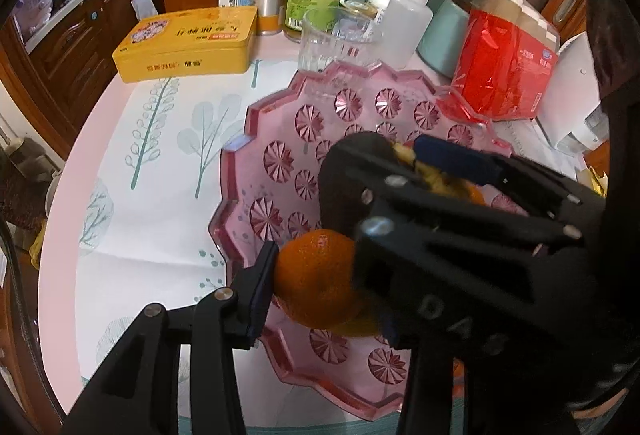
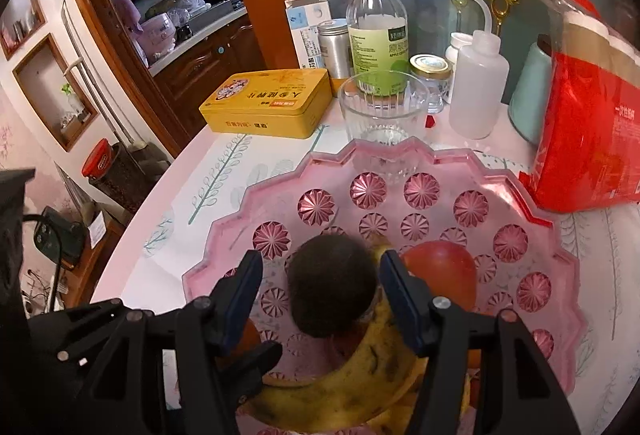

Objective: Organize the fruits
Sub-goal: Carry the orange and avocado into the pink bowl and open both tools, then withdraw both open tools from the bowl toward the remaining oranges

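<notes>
Orange (image 1: 316,277) in left gripper (image 1: 312,275); banana (image 2: 360,383) plain only from right wrist.

On the green label of the clear bottle (image 2: 378,31), upper centre of the right wrist view, "APPLE CIDER" is printed in small capitals; the rest of that label is too small to be read. Embossed letters "D A S" are seen on the black gripper body (image 1: 460,319) at the lower right of the left wrist view. Chinese characters are carried by the yellow tin (image 2: 268,103) and the red package (image 2: 596,131), upside down on the tin.
</notes>
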Available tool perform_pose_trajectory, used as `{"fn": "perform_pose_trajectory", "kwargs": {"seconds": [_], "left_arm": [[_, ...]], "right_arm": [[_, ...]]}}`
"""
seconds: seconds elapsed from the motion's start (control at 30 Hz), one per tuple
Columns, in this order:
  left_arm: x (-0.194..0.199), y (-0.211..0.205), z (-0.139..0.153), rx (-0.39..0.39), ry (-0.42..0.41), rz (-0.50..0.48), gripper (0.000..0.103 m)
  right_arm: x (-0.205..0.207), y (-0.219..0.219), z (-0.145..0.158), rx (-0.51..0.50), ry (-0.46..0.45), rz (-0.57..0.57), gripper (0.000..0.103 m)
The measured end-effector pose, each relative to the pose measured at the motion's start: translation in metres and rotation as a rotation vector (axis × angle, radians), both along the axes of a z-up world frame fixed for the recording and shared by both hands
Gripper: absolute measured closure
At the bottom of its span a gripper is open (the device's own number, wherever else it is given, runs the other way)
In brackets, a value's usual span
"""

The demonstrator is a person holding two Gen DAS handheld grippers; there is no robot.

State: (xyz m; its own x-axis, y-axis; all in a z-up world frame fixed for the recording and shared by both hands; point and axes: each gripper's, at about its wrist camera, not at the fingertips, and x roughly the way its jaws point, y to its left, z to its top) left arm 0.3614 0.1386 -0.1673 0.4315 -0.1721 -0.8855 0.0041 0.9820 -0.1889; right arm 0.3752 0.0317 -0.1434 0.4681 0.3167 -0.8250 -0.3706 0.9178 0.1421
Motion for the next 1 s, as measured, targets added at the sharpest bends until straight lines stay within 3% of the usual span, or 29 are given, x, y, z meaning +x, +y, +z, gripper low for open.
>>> {"fn": "perform_pose_trajectory", "kwargs": {"seconds": [0.1,0.17,0.23,0.5,1.0], "left_arm": [[-0.002,0.000,0.001,0.004,0.002,0.004,0.060],[-0.003,0.000,0.001,0.001,0.006,0.004,0.056],[-0.004,0.001,0.003,-0.007,0.007,0.007,0.045],[-0.013,0.000,0.017,0.001,-0.027,0.002,0.030],[-0.048,-0.010,0.066,0.031,-0.098,0.009,0.028]], "right_arm": [[-0.002,-0.002,0.002,0.005,-0.003,0.004,0.041],[-0.004,-0.003,0.003,0.010,-0.002,0.003,0.041],[-0.006,-0.005,0.005,0.017,-0.001,0.001,0.041],[-0.019,-0.018,0.017,0.009,-0.020,-0.018,0.041],[-0.056,-0.070,0.076,-0.038,-0.073,-0.129,0.041]]}}
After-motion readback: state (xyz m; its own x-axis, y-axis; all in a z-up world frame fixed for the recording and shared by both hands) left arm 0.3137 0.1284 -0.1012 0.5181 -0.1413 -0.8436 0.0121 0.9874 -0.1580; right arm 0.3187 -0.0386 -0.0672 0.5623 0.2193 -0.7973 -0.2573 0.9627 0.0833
